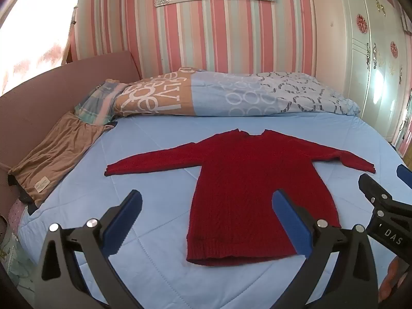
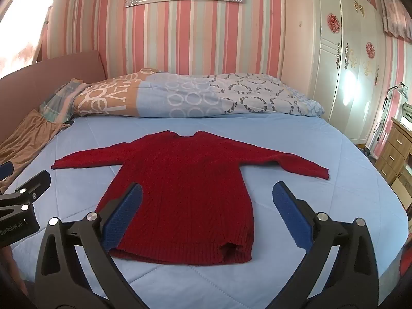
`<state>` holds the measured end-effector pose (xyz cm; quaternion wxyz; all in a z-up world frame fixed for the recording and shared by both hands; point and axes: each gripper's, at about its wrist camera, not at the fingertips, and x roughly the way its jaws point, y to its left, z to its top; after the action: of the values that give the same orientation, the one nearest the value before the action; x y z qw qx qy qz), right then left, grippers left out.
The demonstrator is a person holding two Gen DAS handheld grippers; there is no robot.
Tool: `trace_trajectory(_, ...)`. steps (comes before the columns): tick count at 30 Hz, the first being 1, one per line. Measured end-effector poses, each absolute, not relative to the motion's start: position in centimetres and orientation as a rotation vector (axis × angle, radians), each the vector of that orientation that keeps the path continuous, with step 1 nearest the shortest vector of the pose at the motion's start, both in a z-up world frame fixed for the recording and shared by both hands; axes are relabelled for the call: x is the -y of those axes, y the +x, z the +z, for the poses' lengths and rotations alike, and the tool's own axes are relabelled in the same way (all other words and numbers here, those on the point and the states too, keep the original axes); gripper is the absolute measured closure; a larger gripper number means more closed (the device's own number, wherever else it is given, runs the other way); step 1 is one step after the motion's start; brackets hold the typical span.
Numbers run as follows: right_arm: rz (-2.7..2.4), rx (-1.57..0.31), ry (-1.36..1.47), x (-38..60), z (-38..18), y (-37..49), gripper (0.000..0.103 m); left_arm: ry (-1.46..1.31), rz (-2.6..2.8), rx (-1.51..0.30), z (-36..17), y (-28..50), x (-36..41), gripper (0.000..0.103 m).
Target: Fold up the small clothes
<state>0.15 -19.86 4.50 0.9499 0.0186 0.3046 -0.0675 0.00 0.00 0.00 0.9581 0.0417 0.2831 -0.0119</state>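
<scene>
A blue quilted bed [image 1: 154,270] fills a room with pink striped wallpaper [image 1: 206,33] and a white wardrobe [image 2: 342,77]. A red sweater [image 1: 257,180] lies flat mid-bed, sleeves spread sideways, its length running from the near hem to the neck by the duvet [image 1: 231,95]. Left gripper [image 1: 207,221] and right gripper [image 2: 207,213] hover above it, fingers wide, holding nothing.
</scene>
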Motion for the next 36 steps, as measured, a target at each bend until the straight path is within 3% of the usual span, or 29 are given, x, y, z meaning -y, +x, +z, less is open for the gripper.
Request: trace_trajectory(36,-0.138,-0.614,0.019,18.90,4.55,0.22,0.003,0.071,-0.026,-0.585,-0.05,-0.17,-0.46,0.002)
